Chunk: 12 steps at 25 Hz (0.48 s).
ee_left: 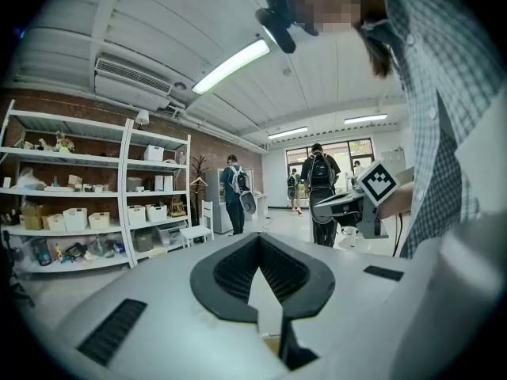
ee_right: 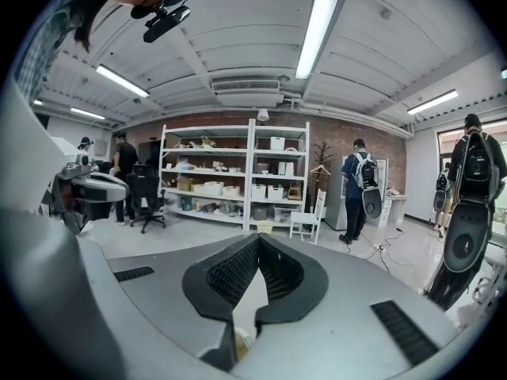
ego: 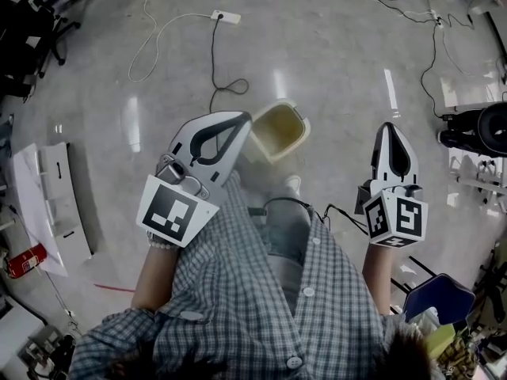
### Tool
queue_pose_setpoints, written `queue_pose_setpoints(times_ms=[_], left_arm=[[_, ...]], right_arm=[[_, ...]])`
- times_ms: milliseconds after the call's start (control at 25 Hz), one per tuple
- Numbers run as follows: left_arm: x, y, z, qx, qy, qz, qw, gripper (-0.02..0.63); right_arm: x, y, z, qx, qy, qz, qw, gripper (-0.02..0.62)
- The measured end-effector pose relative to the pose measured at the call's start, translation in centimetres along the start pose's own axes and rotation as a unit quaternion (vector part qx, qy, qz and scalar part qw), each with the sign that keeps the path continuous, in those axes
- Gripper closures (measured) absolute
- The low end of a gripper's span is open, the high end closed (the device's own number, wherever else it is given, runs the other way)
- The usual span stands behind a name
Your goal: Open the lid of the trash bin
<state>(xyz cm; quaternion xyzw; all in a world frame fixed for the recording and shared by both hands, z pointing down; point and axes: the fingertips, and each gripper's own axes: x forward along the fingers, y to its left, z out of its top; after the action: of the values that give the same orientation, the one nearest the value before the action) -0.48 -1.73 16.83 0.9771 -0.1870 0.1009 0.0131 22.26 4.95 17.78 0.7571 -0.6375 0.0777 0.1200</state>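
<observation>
Pinching: fingers of left gripper (ee_left: 258,242) and right gripper (ee_right: 258,241) clenched tip to tip, holding nothing.
Head view only: cream square plastic trash bin (ego: 279,131) on grey floor (ego: 333,62), between the grippers, nearer the left.
Pose: both level, pointing forward.

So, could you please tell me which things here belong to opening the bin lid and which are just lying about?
For the job: trash bin; left gripper; right gripper, both shut and empty.

Lying about: power strip; black cable; white panels; red cylinder.
</observation>
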Motion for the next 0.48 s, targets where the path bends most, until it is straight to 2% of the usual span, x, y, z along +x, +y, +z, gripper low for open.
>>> queue_pose_setpoints(times_ms=[480], left_arm=[[0.87, -0.46, 0.23, 0.004, -0.002, -0.014, 0.9999, 0.606]], right_arm=[[-0.40, 0.23, 0.29, -0.004, -0.002, -0.002, 1.000, 0.577]])
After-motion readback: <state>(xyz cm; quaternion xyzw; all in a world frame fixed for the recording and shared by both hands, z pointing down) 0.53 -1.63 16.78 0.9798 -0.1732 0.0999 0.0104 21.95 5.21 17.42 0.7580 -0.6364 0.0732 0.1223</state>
